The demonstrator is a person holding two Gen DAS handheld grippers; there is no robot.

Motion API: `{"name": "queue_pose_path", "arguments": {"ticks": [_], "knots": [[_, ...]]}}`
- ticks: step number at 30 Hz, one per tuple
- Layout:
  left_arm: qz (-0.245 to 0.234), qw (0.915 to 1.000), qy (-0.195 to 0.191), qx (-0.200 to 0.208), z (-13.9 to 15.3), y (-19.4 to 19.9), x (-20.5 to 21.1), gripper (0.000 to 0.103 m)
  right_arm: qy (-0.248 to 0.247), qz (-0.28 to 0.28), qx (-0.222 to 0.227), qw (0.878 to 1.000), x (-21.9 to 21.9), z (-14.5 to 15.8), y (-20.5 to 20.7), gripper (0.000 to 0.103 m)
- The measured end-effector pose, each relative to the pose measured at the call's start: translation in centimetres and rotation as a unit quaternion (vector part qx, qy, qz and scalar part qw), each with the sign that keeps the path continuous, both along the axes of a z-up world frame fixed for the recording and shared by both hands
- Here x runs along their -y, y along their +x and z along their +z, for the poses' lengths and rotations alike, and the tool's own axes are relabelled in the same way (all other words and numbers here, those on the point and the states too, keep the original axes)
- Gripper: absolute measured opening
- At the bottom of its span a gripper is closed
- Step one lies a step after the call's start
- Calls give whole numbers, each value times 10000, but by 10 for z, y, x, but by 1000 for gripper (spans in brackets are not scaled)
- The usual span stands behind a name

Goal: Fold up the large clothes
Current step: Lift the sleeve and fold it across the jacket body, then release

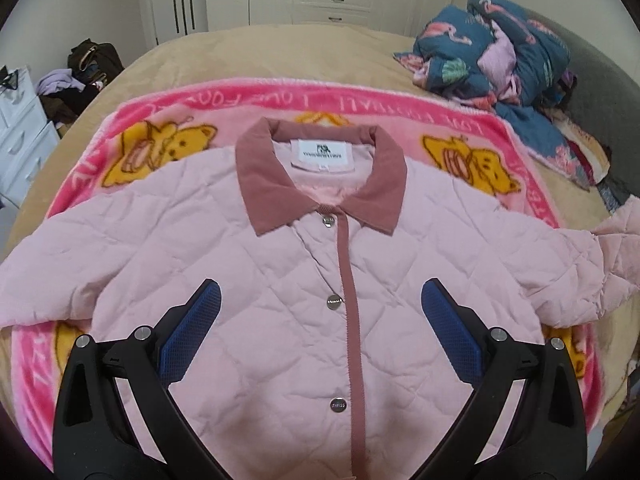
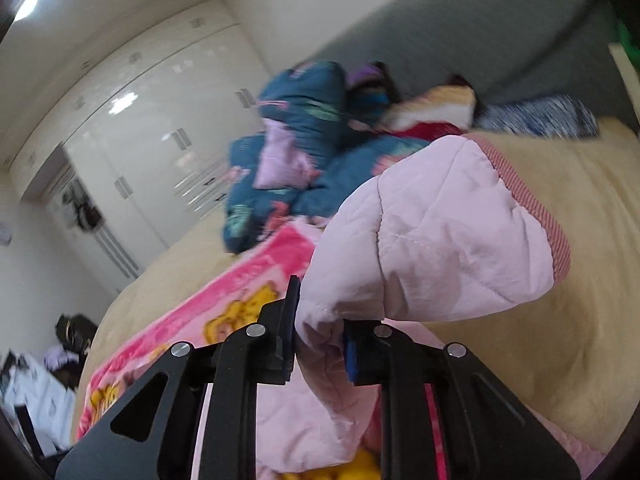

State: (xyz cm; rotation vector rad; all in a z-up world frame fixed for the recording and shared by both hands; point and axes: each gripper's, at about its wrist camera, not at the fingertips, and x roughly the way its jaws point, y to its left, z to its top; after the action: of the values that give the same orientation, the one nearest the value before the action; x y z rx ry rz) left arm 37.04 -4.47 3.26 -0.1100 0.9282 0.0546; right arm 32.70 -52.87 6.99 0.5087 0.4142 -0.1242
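**Sleeve pinched, fold set up**

Right gripper [image 2: 320,344] fingers are clamped on the jacket's sleeve [image 2: 432,232], lifting it, likely to swing it across the chest. Left gripper [image 1: 320,312] fingers spread wide, empty, above the jacket [image 1: 256,264], which lies buttoned and face-up on the blanket [image 1: 168,112] on the bed [image 1: 224,52].

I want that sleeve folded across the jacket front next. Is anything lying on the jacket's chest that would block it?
Nothing visible does. The right gripper is shut on the sleeve, and the jacket front lies flat and bare on the pink blanket. The left gripper hangs open above it, touching nothing, though it may need to move aside.
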Motion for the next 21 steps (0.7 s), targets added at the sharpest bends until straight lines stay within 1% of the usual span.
{"name": "queue_pose_path", "arguments": {"ticks": [3,7,11,14,21], "knots": [[-55,9999,-66,64,9,-4,-8,94,-185,127,152,9996,-23,19,-1,17],[-167,9995,-211,189,23,-11,-18,94,-372,310,262,9985,-46,37,1,17],[-116,9992,-182,338,34,-18,-30,94,-461,502,364,9970,-69,53,3,17],[-73,9987,-230,442,42,-23,-40,94,-620,627,427,9952,-87,65,4,17],[0,9978,-352,570,52,-29,-64,94,-822,966,547,9904,-127,85,15,17]]}}
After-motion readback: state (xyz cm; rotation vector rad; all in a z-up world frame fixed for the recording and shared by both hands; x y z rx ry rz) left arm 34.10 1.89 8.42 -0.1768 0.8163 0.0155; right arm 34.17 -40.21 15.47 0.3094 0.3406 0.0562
